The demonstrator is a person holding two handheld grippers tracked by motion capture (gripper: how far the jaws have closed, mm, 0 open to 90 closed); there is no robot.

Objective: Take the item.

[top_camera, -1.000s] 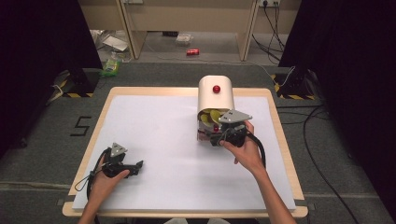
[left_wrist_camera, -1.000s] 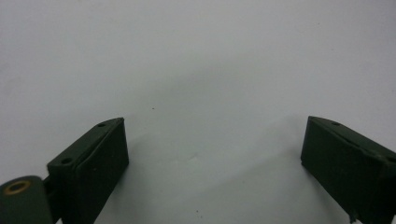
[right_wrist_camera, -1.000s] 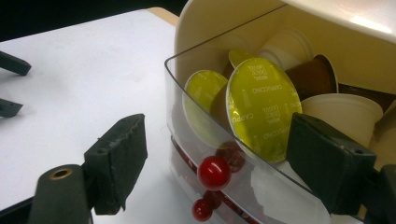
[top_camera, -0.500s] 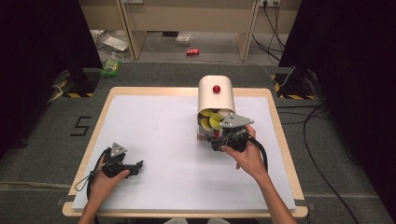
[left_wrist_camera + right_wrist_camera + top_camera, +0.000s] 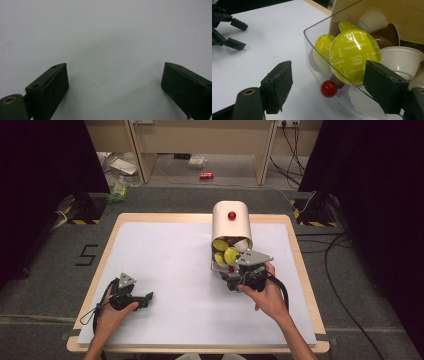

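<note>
A cream capsule holder (image 5: 231, 227) lies on the white tabletop (image 5: 165, 250), its clear drawer (image 5: 312, 35) pulled out toward me. Yellow capsules (image 5: 354, 56), white capsules (image 5: 402, 58) and a brown one (image 5: 390, 35) fill the drawer. My right gripper (image 5: 329, 87) sits at the drawer front; its jaws have just been closing. They straddle the drawer's small red knob (image 5: 328, 88) and part of the clear wall, with no pad touching the knob. In the high view the right gripper (image 5: 229, 275) is just in front of the drawer. My left gripper (image 5: 146, 299) rests open on the tabletop at the near left, nothing between its jaws (image 5: 113, 85).
A second red knob (image 5: 231, 215) sits on top of the holder. The table's wooden edge (image 5: 300, 270) runs close on the right of my right hand. Cables (image 5: 345, 285) and a red can (image 5: 206, 175) lie on the floor beyond the table.
My right hand has drawn slightly toward the near edge, and more of the yellow capsules show in the drawer. The left gripper has stayed where it was.
</note>
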